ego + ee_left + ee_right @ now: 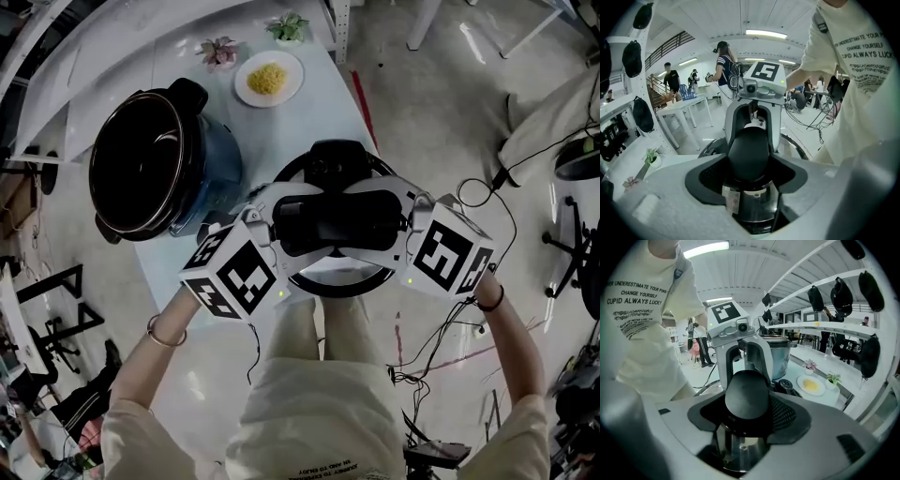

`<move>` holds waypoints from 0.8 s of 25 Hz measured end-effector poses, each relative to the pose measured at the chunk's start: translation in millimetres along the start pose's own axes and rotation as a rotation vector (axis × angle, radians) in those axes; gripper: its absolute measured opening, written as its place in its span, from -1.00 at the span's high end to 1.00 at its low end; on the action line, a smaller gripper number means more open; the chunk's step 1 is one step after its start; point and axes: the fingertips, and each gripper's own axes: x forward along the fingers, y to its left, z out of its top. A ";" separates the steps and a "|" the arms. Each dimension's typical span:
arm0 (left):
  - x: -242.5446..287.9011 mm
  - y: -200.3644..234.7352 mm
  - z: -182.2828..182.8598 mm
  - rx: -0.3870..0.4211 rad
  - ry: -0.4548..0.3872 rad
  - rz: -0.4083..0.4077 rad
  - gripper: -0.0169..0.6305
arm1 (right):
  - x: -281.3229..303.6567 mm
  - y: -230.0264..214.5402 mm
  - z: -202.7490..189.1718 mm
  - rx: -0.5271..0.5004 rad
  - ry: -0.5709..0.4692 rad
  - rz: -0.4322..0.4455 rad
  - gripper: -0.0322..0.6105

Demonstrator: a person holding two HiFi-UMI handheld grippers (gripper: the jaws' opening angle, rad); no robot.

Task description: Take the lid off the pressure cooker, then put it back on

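Note:
The pressure cooker's pot [155, 169] stands open on the table [291, 127] at the left, its dark inside showing. The round lid [330, 283] is off the pot and held in the air over the table's near edge, in front of the person. My left gripper [281, 220] and right gripper [403, 223] clasp the lid's black handle [337, 223] from opposite ends. In the left gripper view the handle [749, 152] fills the space between the jaws of my left gripper [749, 176]. In the right gripper view the handle [746, 399] sits the same way in my right gripper [745, 416], with the pot [780, 357] behind.
A white plate of yellow food [269, 78] and two small potted plants [218, 52] [288, 28] sit at the table's far end. Cables [441, 347] trail over the floor on the right. Other people [724, 65] stand far off.

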 end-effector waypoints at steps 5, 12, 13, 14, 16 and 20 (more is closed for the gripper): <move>11.2 2.1 -20.0 0.003 0.022 -0.013 0.08 | 16.4 -3.8 -14.0 0.002 0.018 -0.019 0.04; 20.4 2.8 -35.4 0.025 0.050 -0.028 0.08 | 29.5 -5.4 -25.8 0.015 0.028 -0.054 0.04; 21.8 2.4 -37.4 0.028 0.055 -0.030 0.08 | 31.1 -5.2 -27.5 0.016 0.031 -0.058 0.04; 23.2 1.7 -39.4 0.031 0.059 -0.032 0.08 | 32.7 -4.7 -29.3 0.018 0.033 -0.062 0.04; 25.8 0.2 -43.1 0.034 0.067 -0.036 0.08 | 35.5 -3.5 -32.7 0.022 0.037 -0.067 0.04; 30.8 -1.2 -48.4 0.035 0.074 -0.033 0.08 | 39.1 -2.8 -38.7 0.014 0.054 -0.076 0.04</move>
